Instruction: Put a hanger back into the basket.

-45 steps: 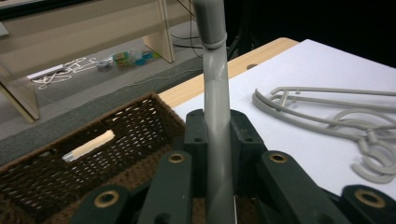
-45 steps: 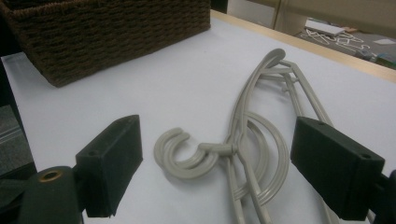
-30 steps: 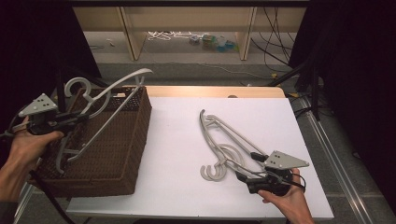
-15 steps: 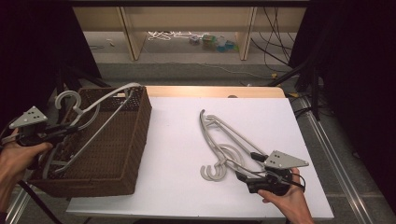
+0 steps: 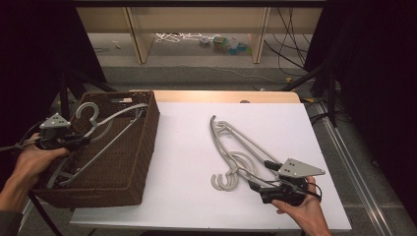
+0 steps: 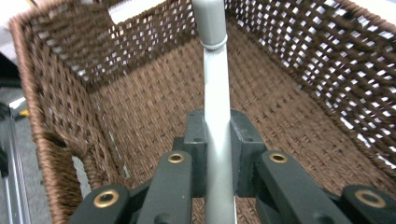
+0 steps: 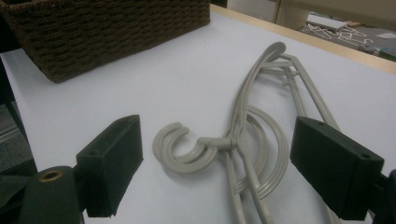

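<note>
Left tongs [image 6: 217, 140] clamping hanger [image 6: 215, 93] inside basket [image 6: 56, 102]

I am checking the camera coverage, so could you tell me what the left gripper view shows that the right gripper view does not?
The left gripper view shows the left gripper shut on a grey hanger above the basket's woven floor. The right gripper view shows the right gripper open over stacked hangers on the white table. Both show the wicker basket.

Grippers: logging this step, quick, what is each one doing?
Left gripper: shut on a grey plastic hanger inside the brown wicker basket.
Right gripper: open, holding nothing.
</note>
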`<state>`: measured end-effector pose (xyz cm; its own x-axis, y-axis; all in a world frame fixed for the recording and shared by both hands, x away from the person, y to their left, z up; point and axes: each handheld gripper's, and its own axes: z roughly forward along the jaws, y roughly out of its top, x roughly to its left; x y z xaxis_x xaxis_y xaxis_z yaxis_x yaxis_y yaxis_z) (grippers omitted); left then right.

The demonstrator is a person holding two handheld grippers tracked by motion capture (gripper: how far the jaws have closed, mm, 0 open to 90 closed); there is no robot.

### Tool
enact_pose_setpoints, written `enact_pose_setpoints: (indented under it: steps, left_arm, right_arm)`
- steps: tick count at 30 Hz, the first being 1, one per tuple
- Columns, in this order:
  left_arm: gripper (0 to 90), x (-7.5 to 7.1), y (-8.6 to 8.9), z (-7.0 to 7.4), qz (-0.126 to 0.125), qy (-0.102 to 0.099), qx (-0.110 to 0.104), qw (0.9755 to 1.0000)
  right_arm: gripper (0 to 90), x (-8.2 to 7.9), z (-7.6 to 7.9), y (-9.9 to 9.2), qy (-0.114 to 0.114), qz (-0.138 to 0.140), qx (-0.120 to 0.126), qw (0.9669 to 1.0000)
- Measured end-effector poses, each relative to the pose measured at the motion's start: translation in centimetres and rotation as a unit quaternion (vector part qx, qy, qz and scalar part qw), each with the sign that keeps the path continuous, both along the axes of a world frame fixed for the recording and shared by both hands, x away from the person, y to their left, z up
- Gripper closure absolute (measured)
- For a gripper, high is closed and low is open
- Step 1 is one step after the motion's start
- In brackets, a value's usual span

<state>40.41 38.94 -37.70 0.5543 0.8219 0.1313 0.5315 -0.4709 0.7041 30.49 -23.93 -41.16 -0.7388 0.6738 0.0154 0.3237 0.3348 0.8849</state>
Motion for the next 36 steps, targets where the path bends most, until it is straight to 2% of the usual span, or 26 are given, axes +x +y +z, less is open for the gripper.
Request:
enact_pose_setpoints:
  steps: [3, 6, 8, 10, 12, 13, 15, 16, 17, 19, 21, 22, 23, 24, 25, 26, 27, 28, 29, 30, 31, 32, 33, 34, 36]
  left_arm:
    - [79.1, 0.2, -0.3, -0.4, 0.005, 0.01, -0.003, 0.9999]
    - [79.0, 0.8, -0.5, -0.8, 0.004, 0.016, 0.011, 0.9998]
    - [79.1, 1.2, -0.6, -1.3, 0.015, 0.026, 0.003, 0.9995]
    - [78.7, 1.4, -0.5, -1.9, 0.039, 0.046, -0.001, 0.9982]
    - [78.4, 1.4, -0.3, -2.1, 0.043, 0.048, -0.003, 0.9979]
    - [78.2, 1.3, -0.2, -2.3, 0.053, 0.052, -0.014, 0.9971]
    - [77.9, 1.4, 0.0, -2.4, 0.045, 0.045, -0.008, 0.9979]
    - [77.4, 1.3, 0.0, -2.6, 0.063, 0.063, -0.015, 0.9959]
    - [76.9, 1.3, 0.0, -2.6, 0.063, 0.063, -0.015, 0.9959]
    - [74.9, 1.7, 0.4, -2.9, 0.06, 0.046, -0.014, 0.9971]
    - [73.3, 1.8, 0.6, -3.1, 0.065, 0.044, -0.016, 0.9968]
    - [72.7, 1.9, 0.7, -3.0, 0.062, 0.045, -0.007, 0.997]
    - [72.7, 1.7, 0.5, -3.3, 0.08, 0.045, -0.025, 0.9955]
    - [69.0, 1.8, 0.6, -3.2, 0.097, 0.041, -0.02, 0.9943]
    - [67.5, 1.8, 0.6, -3.2, 0.097, 0.041, -0.02, 0.9943]
    - [69.5, 1.8, 1.2, -2.9, 0.095, 0.053, -0.016, 0.9939]
    - [69.5, 1.8, 1.2, -2.9, 0.095, 0.053, -0.016, 0.9939]
    - [69.5, 1.5, 1.2, -2.8, 0.123, 0.068, -0.029, 0.9897]
    - [67.0, 1.6, 1.5, -3.2, 0.116, 0.047, -0.05, 0.9908]
    - [64.7, 1.6, 1.5, -3.2, 0.116, 0.047, -0.05, 0.9908]
    - [64.7, 1.4, 1.5, -2.9, 0.126, 0.061, -0.049, 0.9889]
    - [56.6, 1.3, 1.7, -2.3, 0.127, 0.051, -0.036, 0.99]
    - [53.1, 1.3, 1.7, -2.3, 0.127, 0.051, -0.036, 0.99]
    - [48.2, 1.3, 1.9, -2.0, 0.117, 0.038, -0.037, 0.9917]
    - [44.9, 0.9, 1.9, -1.3, 0.124, 0.02, -0.055, 0.9906]
  right_arm:
    - [17.9, 0.0, 0.0, 0.0, 0.0, 0.0, 0.001, 1.0]
    - [17.9, -0.1, 0.0, 0.0, 0.002, -0.003, -0.002, 1.0]
    - [17.9, 0.0, 0.0, 0.1, 0.001, -0.001, 0.003, 1.0]
    - [17.9, -0.1, 0.0, 0.1, 0.0, 0.001, 0.0, 1.0]
    - [17.9, -0.1, 0.0, 0.1, 0.0, 0.002, 0.0, 1.0]
    - [17.9, 0.0, -0.1, 0.1, 0.001, 0.002, -0.001, 1.0]
    - [18.0, -0.1, 0.0, 0.1, 0.004, 0.001, -0.006, 1.0]
    - [18.1, 0.0, -0.1, 0.1, 0.002, 0.002, -0.002, 1.0]
    - [18.1, 0.0, -0.1, 0.1, 0.002, 0.002, -0.002, 1.0]
    - [18.1, 0.0, -0.1, 0.0, 0.001, -0.002, -0.001, 1.0]
    - [18.1, 0.1, -0.1, -0.1, -0.001, -0.003, -0.001, 1.0]
    - [18.1, 0.1, 0.0, -0.1, 0.001, -0.003, 0.0, 1.0]
    - [18.1, 0.1, 0.0, -0.1, 0.001, -0.003, 0.0, 1.0]
    - [18.1, 0.1, -0.1, -0.1, 0.0, -0.004, 0.0, 1.0]
    - [18.1, 0.1, -0.1, -0.1, 0.0, -0.004, 0.0, 1.0]
    - [18.1, 0.1, -0.1, -0.1, 0.004, -0.002, 0.0, 1.0]
    - [18.1, 0.1, -0.1, 0.0, 0.004, -0.002, 0.0, 1.0]
    - [18.1, 0.1, -0.1, 0.0, 0.004, -0.002, 0.0, 1.0]
    - [18.2, 0.1, -0.1, -0.1, 0.004, -0.001, 0.001, 1.0]
    - [18.2, 0.1, -0.1, -0.1, 0.004, -0.001, 0.001, 1.0]
    - [18.2, 0.1, -0.1, -0.1, 0.003, -0.002, 0.002, 1.0]
    - [18.2, 0.2, -0.1, -0.1, 0.003, -0.004, 0.0, 1.0]
    - [18.2, 0.2, -0.1, -0.1, 0.003, -0.004, 0.0, 1.0]
    - [18.2, 0.1, -0.1, -0.1, 0.004, -0.005, 0.002, 1.0]
    - [18.2, 0.1, -0.1, -0.1, 0.002, -0.004, 0.001, 1.0]
